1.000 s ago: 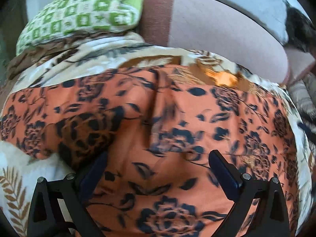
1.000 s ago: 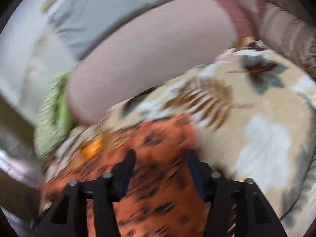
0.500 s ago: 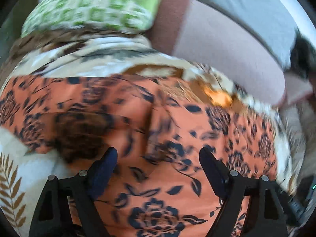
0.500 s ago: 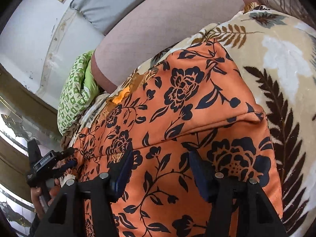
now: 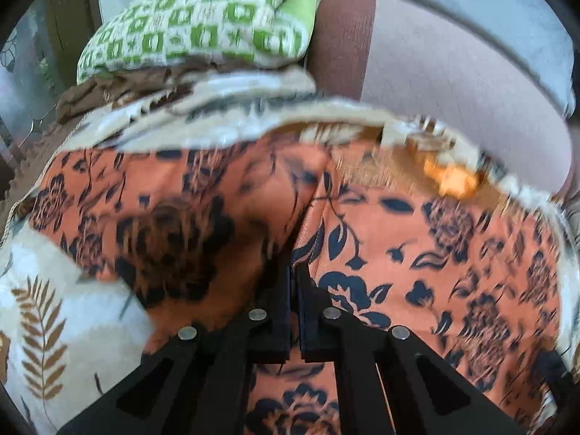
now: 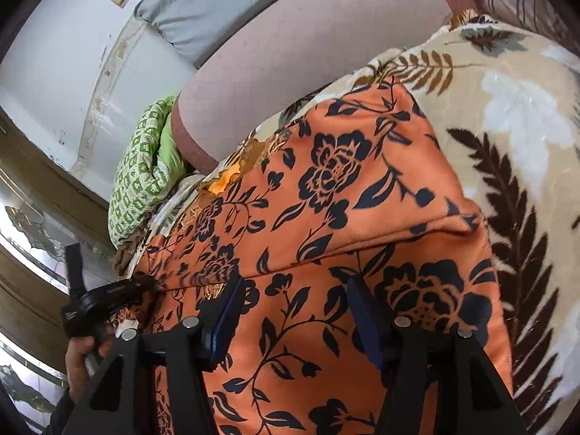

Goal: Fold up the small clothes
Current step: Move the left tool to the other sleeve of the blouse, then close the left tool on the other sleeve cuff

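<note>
An orange garment with dark blue flowers lies spread on a leaf-print blanket. My left gripper is shut on a raised fold of the garment near its left part. In the right wrist view the same garment fills the middle, with a fold line across it. My right gripper is open, its blue-padded fingers just above the cloth. The left gripper shows there at the garment's left edge, held by a hand.
A green-and-white patterned pillow lies at the back left. A long pinkish bolster runs along the back, with a grey pillow behind it. The blanket continues to the right of the garment.
My left gripper has shut on a fold of the garment; it was open before. The right gripper stays open and has steadied over the cloth.
</note>
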`<action>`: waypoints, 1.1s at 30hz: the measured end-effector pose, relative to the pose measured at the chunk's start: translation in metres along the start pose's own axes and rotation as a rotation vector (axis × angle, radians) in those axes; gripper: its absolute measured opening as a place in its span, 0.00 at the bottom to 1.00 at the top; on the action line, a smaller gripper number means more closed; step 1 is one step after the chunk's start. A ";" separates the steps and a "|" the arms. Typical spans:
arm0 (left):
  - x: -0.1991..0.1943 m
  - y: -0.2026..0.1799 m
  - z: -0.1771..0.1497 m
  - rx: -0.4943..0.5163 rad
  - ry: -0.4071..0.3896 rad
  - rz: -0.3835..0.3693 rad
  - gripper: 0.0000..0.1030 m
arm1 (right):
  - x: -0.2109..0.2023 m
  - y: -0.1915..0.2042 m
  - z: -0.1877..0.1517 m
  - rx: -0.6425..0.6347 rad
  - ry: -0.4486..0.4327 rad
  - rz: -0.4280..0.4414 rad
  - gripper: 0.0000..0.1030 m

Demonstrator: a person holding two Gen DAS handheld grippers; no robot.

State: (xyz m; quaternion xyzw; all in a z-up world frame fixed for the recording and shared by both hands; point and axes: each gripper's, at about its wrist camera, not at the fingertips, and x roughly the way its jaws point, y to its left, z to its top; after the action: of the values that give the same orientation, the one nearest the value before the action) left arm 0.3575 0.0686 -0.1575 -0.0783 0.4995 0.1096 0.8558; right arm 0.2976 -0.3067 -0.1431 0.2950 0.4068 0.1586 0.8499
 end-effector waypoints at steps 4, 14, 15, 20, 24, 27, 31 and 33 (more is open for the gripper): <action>0.002 -0.002 -0.011 0.038 -0.022 0.080 0.05 | 0.000 -0.005 0.002 0.025 0.001 -0.003 0.60; -0.052 0.068 -0.023 -0.075 -0.022 -0.239 0.66 | -0.005 -0.010 0.005 0.032 -0.017 -0.001 0.64; -0.063 0.090 -0.026 -0.121 -0.054 -0.234 0.72 | -0.005 -0.008 0.004 0.026 -0.018 0.000 0.64; -0.061 0.221 -0.025 -0.461 -0.081 -0.249 0.80 | -0.005 0.001 0.002 -0.005 -0.020 0.008 0.64; -0.022 0.314 -0.015 -0.769 -0.016 -0.372 0.79 | -0.001 0.002 -0.001 -0.010 -0.005 0.005 0.64; -0.009 0.336 -0.002 -0.821 -0.033 -0.408 0.79 | 0.002 0.003 -0.002 -0.016 -0.002 0.001 0.64; 0.019 0.348 0.005 -0.909 0.018 -0.447 0.77 | 0.006 0.003 -0.003 -0.027 0.010 -0.005 0.64; 0.023 0.350 0.005 -0.940 0.008 -0.444 0.75 | 0.008 0.003 -0.004 -0.030 0.014 -0.008 0.64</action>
State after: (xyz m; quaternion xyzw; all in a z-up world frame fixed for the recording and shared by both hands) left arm 0.2794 0.4096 -0.1834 -0.5588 0.3708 0.1379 0.7289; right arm 0.2995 -0.2989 -0.1477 0.2795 0.4116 0.1633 0.8519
